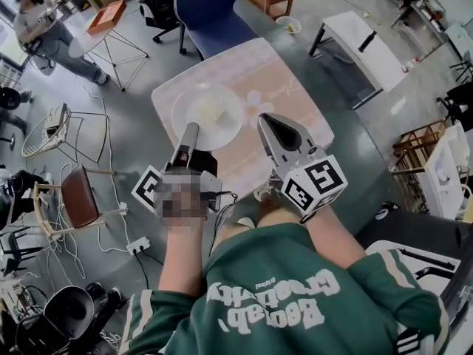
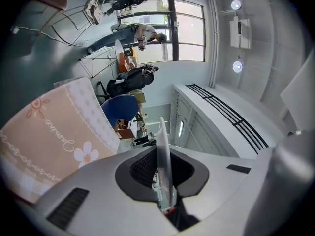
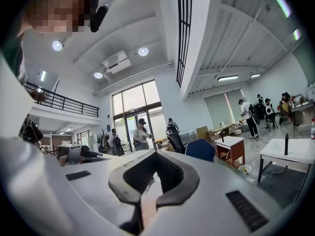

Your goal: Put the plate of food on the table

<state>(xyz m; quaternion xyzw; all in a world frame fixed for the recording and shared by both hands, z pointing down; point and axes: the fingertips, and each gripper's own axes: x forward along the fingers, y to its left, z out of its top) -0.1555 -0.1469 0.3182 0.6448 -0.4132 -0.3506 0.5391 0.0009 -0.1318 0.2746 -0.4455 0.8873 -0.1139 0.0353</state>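
The white plate (image 1: 208, 114) is over the middle of the table (image 1: 284, 80), which has a pink cloth with a flower pattern. A pale portion of food (image 1: 211, 109) lies in the plate. From the head view I cannot tell if the plate already rests on the cloth or is a little above it.

The left gripper (image 1: 193, 129) comes from the near side of the table and holds the near rim of the plate. In the left gripper view the left gripper (image 2: 164, 155) has its dark pads closed on the thin rim, and the plate (image 2: 162, 132) stands edge-on between them. The cloth of the table (image 2: 54, 132) fills the left part of that view.

The right gripper (image 1: 266, 121) is over the table too, just beside the plate on its right, and does not touch it. In its own view the right gripper (image 3: 155, 154) has its tips together, with nothing between them.

A blue chair (image 1: 208, 6) stands at the far side of the table.
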